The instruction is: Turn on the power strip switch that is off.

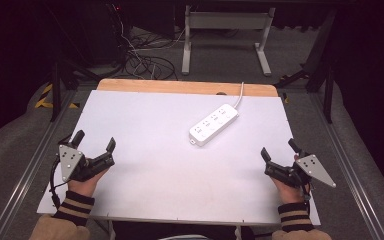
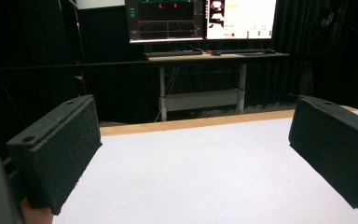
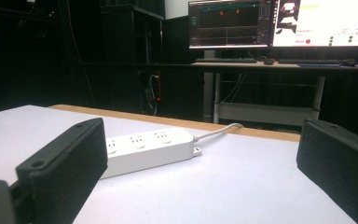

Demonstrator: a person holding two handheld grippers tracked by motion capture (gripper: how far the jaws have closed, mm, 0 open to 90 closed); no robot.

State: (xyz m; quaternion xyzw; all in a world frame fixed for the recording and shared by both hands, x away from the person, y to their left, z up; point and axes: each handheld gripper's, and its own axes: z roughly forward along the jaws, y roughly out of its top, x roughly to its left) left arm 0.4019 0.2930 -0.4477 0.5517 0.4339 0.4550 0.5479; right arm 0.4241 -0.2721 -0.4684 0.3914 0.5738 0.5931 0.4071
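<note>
White power strip (image 1: 214, 124) on the table (image 1: 145, 195) between both grippers (well apart), left gripper (image 1: 94, 144) and right gripper (image 1: 278, 150) spread wide, empty.

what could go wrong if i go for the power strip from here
1. The power strip lies flat and diagonal on the white table; the open right hand-held gripper may meet it askew and push it rather than clamp it.
2. Its cable runs over the far edge, so lifting could tug it back.
3. The left hand-held gripper sits far away, leaving the strip unsteadied.
</note>
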